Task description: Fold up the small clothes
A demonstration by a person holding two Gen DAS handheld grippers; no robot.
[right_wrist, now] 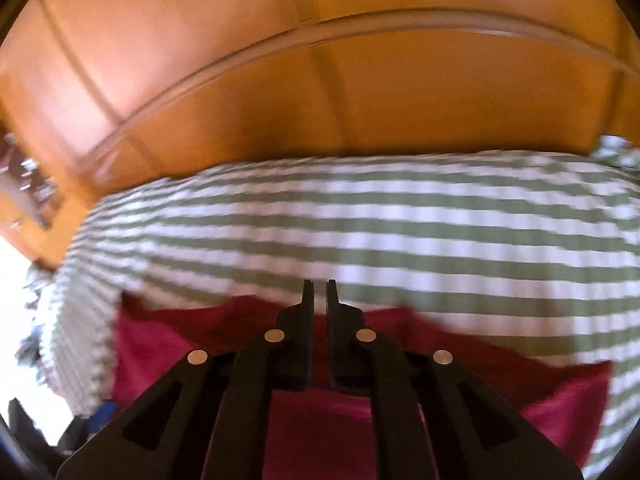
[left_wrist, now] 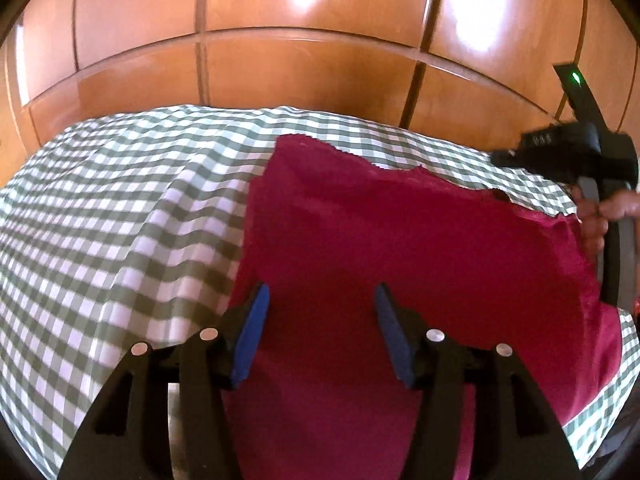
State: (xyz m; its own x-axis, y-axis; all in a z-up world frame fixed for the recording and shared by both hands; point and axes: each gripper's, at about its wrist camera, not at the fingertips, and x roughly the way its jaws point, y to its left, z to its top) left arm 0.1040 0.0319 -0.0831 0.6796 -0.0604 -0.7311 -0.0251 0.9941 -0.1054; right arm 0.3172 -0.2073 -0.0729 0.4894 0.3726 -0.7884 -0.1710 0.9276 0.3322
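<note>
A green checked tablecloth point(left_wrist: 120, 208) is spread before wooden cupboard doors point(left_wrist: 304, 72), and a dark red cloth point(left_wrist: 380, 240) is laid on it. The left gripper point(left_wrist: 320, 300) is held spread apart above it with nothing pinched. The right gripper point(right_wrist: 319, 286) is pressed together; nothing is seen pinched. The fold could be missed if the cloth is not caught.

Bright daylight, glare patches on wood panels point(left_wrist: 312, 4); right view motion-blurred; fisheye bending, dark corners

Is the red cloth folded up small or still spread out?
Mostly spread out. The red cloth lies wide and flat across the checked tablecloth, with only its far edge rumpled.
</note>
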